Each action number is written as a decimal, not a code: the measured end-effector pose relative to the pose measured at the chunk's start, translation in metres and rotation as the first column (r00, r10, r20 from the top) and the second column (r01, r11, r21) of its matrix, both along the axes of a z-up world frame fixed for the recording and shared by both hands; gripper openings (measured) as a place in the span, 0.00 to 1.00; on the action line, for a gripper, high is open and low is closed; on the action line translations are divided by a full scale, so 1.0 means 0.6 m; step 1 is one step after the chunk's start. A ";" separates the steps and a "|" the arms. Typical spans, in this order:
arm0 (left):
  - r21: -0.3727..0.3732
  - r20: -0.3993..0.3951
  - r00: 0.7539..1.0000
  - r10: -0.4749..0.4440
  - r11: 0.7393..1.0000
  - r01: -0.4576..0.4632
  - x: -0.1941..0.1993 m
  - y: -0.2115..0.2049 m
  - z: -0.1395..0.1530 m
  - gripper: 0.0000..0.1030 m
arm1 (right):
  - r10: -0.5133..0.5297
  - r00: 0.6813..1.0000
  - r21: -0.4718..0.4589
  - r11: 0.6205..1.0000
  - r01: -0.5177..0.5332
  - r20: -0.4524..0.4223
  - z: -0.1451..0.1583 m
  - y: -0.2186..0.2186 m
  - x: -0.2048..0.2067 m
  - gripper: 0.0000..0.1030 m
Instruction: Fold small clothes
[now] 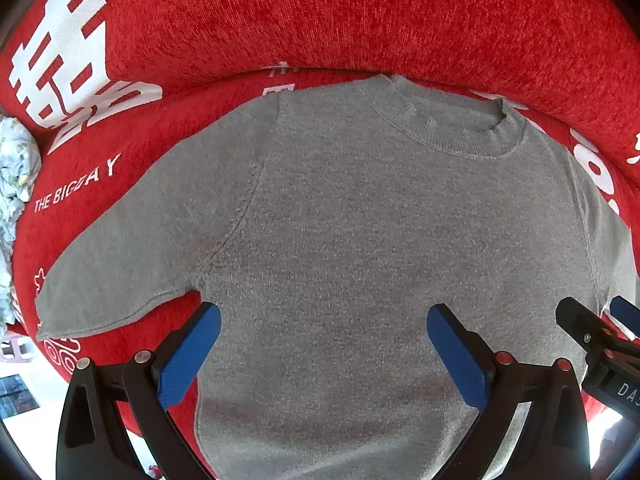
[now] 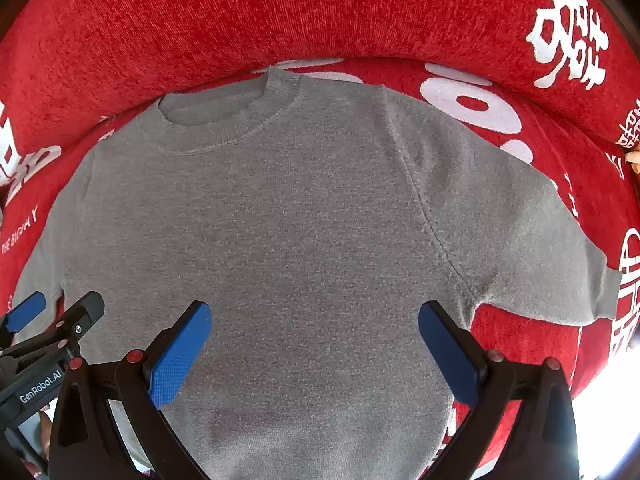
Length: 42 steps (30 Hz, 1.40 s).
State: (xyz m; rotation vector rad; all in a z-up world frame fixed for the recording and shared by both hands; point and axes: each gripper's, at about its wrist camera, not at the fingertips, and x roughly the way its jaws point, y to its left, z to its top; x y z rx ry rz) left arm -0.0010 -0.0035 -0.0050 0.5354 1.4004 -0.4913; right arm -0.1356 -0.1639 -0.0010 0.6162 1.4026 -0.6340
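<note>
A grey knit short-sleeved sweater (image 1: 340,220) lies flat and spread out, collar away from me, on a red sofa seat (image 1: 132,152). It also shows in the right wrist view (image 2: 280,220). My left gripper (image 1: 324,320) is open and empty, hovering over the sweater's lower left side beside the left sleeve (image 1: 120,272). My right gripper (image 2: 314,318) is open and empty over the lower right side, near the right sleeve (image 2: 540,264). Each gripper shows at the edge of the other's view: the right one (image 1: 592,320) and the left one (image 2: 60,312).
The red sofa backrest (image 1: 360,16) with white printed characters rises just behind the collar. A pale floral cloth (image 1: 16,168) lies at the far left. The seat's front edge drops to a bright floor (image 2: 608,420) at the lower right.
</note>
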 end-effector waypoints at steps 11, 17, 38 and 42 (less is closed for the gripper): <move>0.001 0.000 1.000 0.002 1.000 -0.002 0.002 -0.002 0.000 1.00 | -0.001 1.000 -0.003 1.000 0.001 0.000 0.003 0.001 0.004 1.00; -0.003 0.001 1.000 0.006 1.000 -0.006 0.005 0.000 0.001 1.00 | 0.000 1.000 -0.007 1.000 0.000 0.006 0.008 0.005 0.005 1.00; -0.040 -0.008 0.999 0.033 0.999 -0.033 0.010 0.030 0.008 1.00 | 0.015 1.000 -0.022 1.000 -0.015 0.006 0.014 0.023 0.007 1.00; -0.043 -0.008 0.999 0.041 0.998 -0.041 0.013 0.035 0.009 1.00 | 0.021 1.000 -0.025 0.999 -0.021 0.007 0.017 0.027 0.011 1.00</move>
